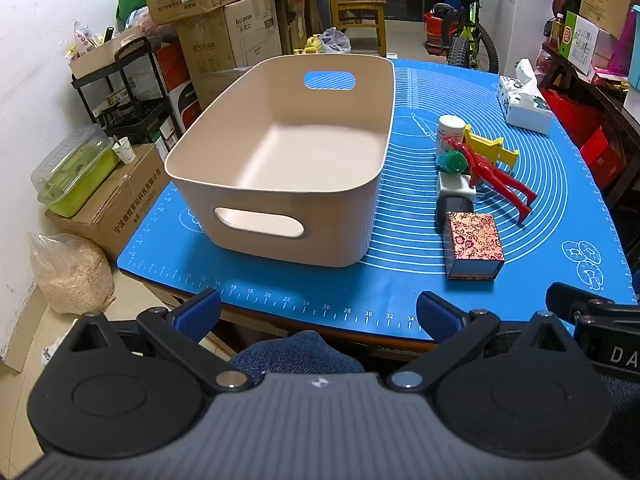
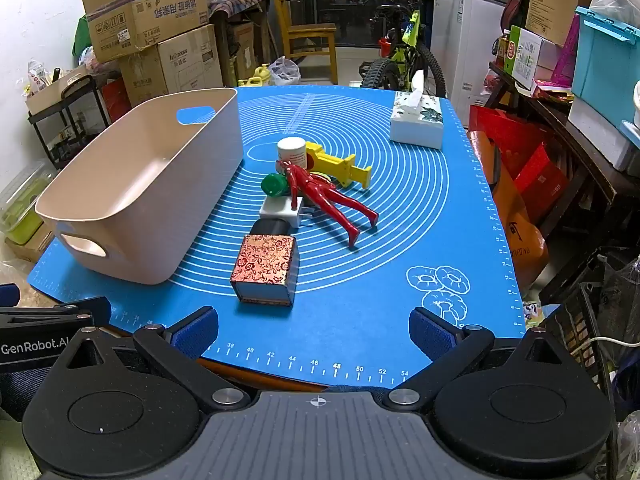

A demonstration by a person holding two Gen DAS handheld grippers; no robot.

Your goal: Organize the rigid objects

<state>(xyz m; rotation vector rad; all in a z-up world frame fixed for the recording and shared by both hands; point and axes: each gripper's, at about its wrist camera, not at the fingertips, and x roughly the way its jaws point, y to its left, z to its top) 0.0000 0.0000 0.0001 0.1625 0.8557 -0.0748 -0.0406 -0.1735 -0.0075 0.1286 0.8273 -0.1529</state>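
An empty beige bin (image 1: 280, 152) (image 2: 132, 188) stands on the left of the blue mat (image 1: 360, 292) (image 2: 360, 312). To its right lies a cluster: a red patterned box (image 1: 474, 244) (image 2: 266, 268), a red figure (image 1: 496, 178) (image 2: 328, 196), a yellow toy (image 1: 494, 148) (image 2: 340, 166), a white bottle (image 1: 450, 128) (image 2: 292, 152), a green cap (image 1: 454, 162) (image 2: 274, 184), a white adapter (image 1: 456, 186) (image 2: 280, 208) and a black object (image 1: 452, 206) (image 2: 272, 226). My left gripper (image 1: 318, 314) is open and empty at the mat's near edge. My right gripper (image 2: 314, 330) is open and empty, short of the box.
A tissue box (image 1: 524, 100) (image 2: 418, 120) sits at the mat's far right. Cardboard boxes (image 1: 208, 20), a black rack (image 1: 128, 92) and a bicycle (image 2: 400, 52) surround the table. The table edge runs just ahead of both grippers.
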